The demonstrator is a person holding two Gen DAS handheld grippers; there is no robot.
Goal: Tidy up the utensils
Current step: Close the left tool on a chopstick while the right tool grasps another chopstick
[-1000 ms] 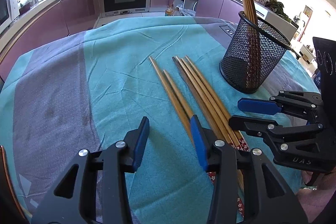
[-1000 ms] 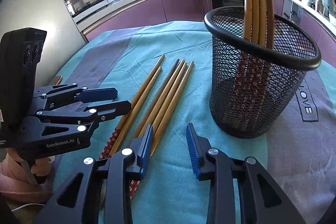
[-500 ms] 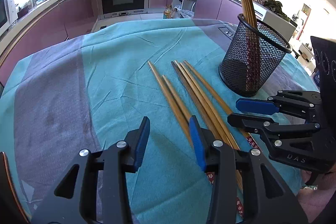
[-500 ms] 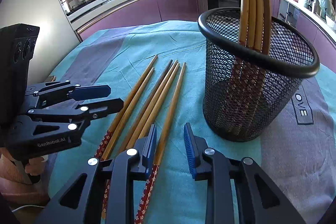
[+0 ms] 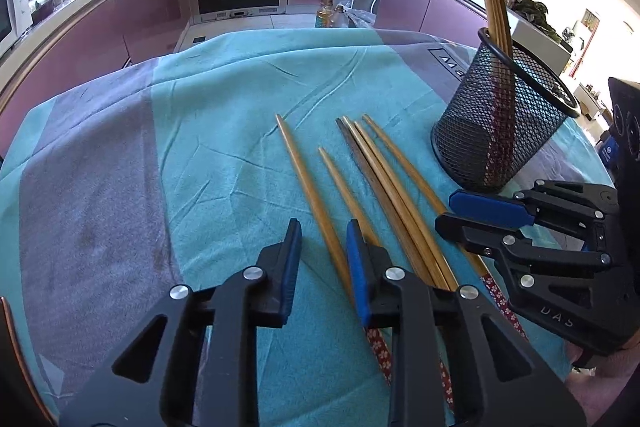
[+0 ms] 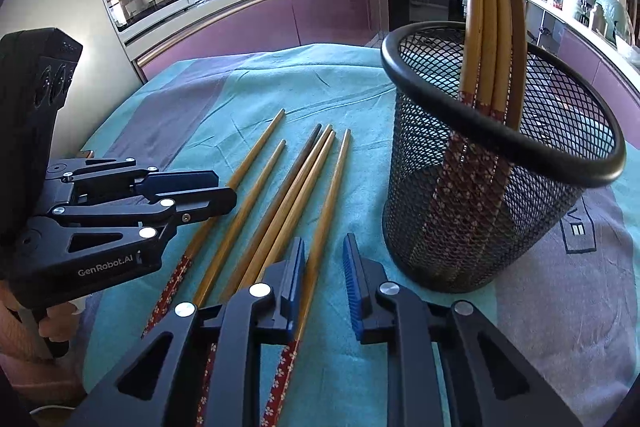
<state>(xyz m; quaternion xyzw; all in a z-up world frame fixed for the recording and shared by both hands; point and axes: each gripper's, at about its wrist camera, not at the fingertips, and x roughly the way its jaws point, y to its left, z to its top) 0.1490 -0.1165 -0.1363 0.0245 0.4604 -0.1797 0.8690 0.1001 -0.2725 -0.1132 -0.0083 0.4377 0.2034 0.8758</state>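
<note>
Bamboo chopsticks point(image 6: 256, 195), six loose, lie on the cloth point(image 5: 224, 131) ahead of both grippers. Left gripper point(image 5: 324, 251) is closing around the leftmost chopstick, not yet pinching. Right gripper point(image 6: 324, 267) is closing around the rightmost one. Right of it, one basket point(image 6: 500, 211) holds four more.

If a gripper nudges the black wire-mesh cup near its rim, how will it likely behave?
The black wire-mesh cup is tall, looks light, and holds long bamboo chopsticks leaning out, so it may tip. On the teal cloth it probably drags rather than slides.
</note>
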